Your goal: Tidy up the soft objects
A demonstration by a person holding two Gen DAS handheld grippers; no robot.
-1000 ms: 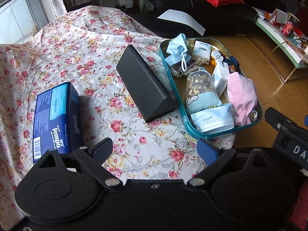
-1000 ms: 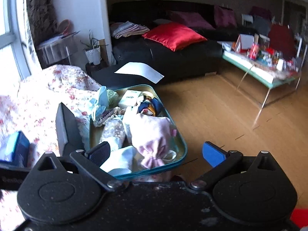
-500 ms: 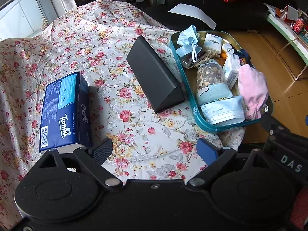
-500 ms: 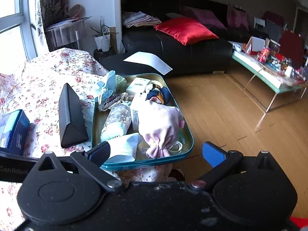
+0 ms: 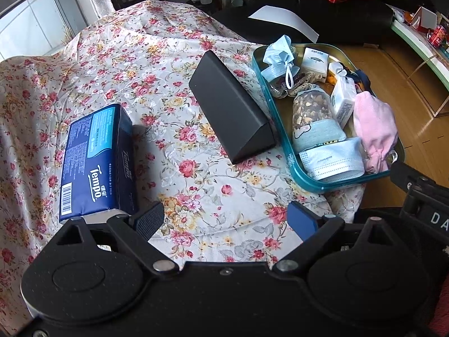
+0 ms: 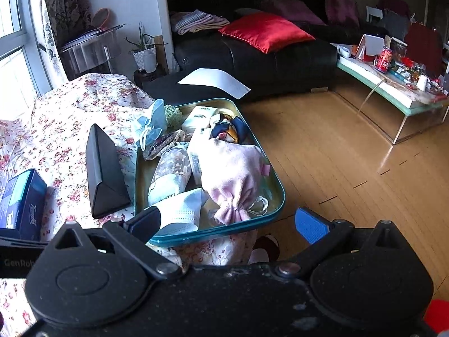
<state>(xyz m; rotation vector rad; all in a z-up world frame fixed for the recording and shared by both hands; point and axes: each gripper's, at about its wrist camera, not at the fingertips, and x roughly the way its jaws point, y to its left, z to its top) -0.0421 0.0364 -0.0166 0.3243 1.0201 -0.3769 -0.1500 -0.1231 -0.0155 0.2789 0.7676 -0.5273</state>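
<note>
Blue rubber pads face each other across a wide gap on the left gripper [image 5: 226, 220], which is spread apart and holds nothing above the flowered cloth [image 5: 157, 64]. Just beyond its left finger lies a dark blue tissue pack [image 5: 95, 158], long axis running away from the fingers. Ahead, between the fingers' line and the tray, a black wedge-shaped case [image 5: 230, 102] lies slanted, its triangular end toward the gripper. Past the right finger sits the teal tray [image 5: 283, 137], its long side also running away.

The right gripper [image 6: 227, 224] is likewise spread wide and empty. Its left finger overlaps the near rim of the tray [image 6: 280, 193] in view; whether they touch cannot be told. Right beyond that finger lies a white face mask [image 6: 182, 210], flat and pleated. Beside it a pink pouch [image 6: 233, 174] lies with its gathered neck toward the fingers. Farther in are a patterned sock [image 6: 171, 168], a crumpled blue mask [image 6: 151, 125] and a small white box [image 6: 199, 118].
</note>
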